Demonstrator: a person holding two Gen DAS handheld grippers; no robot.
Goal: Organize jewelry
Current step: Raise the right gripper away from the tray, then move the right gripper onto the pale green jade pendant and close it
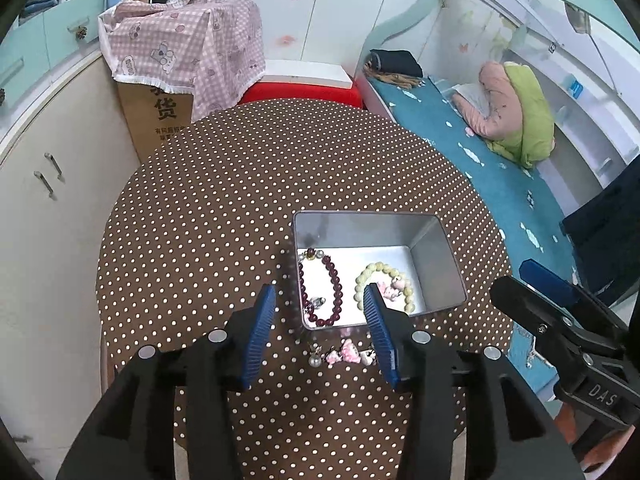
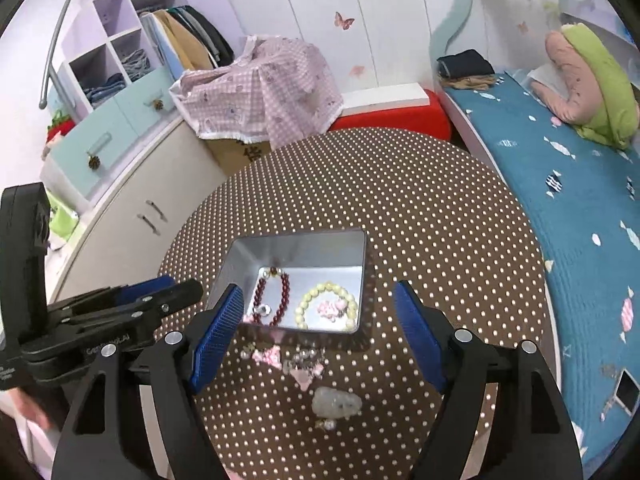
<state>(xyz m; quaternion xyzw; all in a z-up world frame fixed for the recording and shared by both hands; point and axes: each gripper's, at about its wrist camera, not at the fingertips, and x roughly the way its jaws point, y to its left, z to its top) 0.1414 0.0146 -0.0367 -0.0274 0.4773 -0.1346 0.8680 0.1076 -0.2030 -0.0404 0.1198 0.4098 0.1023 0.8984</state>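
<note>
Two hand-held tools hover over a polka-dot tabletop [image 1: 224, 208] where a metal tin [image 1: 436, 264] already holds a dark red bead bracelet [image 1: 334, 280] and a pale yellow bead bracelet [image 1: 404, 292] ringing a small pink charm piece. The left tool [image 1: 320, 320] hangs wide open and empty, its tips straddling the tin's near wall; the right tool [image 2: 320, 320] is spread just as wide, gripping nothing, above a loose pink-and-pearl piece [image 2: 288, 358] that lies on the cloth just outside the tin.

The risks look plain. The loose piece is a flat, straggling string of small charms and beads, and wide ribbed pads closing on it may catch only one end, leaving the rest to dangle and snag the tin's rim or slip free on the way in. The tin is light and unanchored; a nudge from either tool could slide it or tip the bracelets out. With both tools near the same spot, they may also collide.

The right wrist view alone shows a cloudy whitish stone pendant [image 2: 337, 402] lying nearer the camera, with a tiny bead beside it; the left wrist view hides that spot behind its own tool. The left view gives the clearer look at the tin's near wall and its reflection.
</note>
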